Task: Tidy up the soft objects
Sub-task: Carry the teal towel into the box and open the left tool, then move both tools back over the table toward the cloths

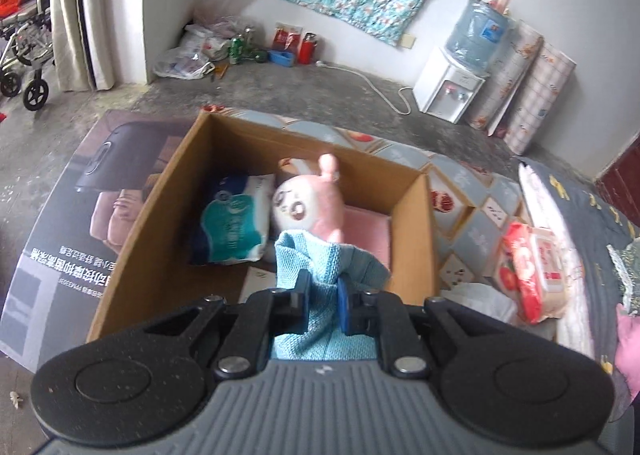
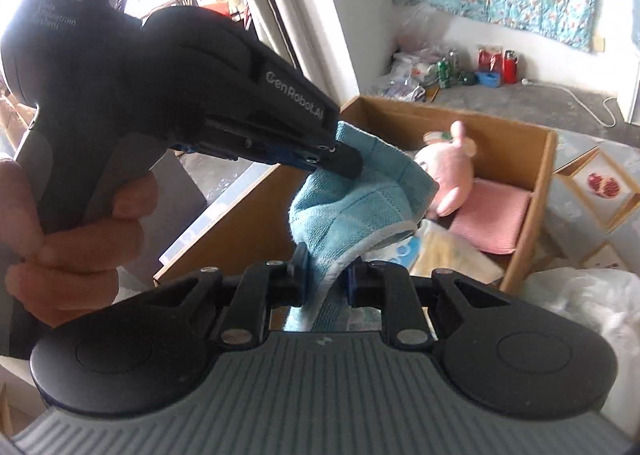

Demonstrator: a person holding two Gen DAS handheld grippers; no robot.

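Cardboard box already holds pink plush, tissue pack, pink pad. Blue towel still above it — pinched by both left gripper and right gripper. Red-white packet waits outside the box — likely next.

- two grippers, the left gripper and the right gripper, both clamped on the same cloth
- one blue towel
- one cardboard box
- inside it: one pink plush bunny, one folded pink cloth, one tissue pack
- one red-and-white wipes pack outside the box
- one water dispenser with one jug on top
- one wheelchair by the doorway
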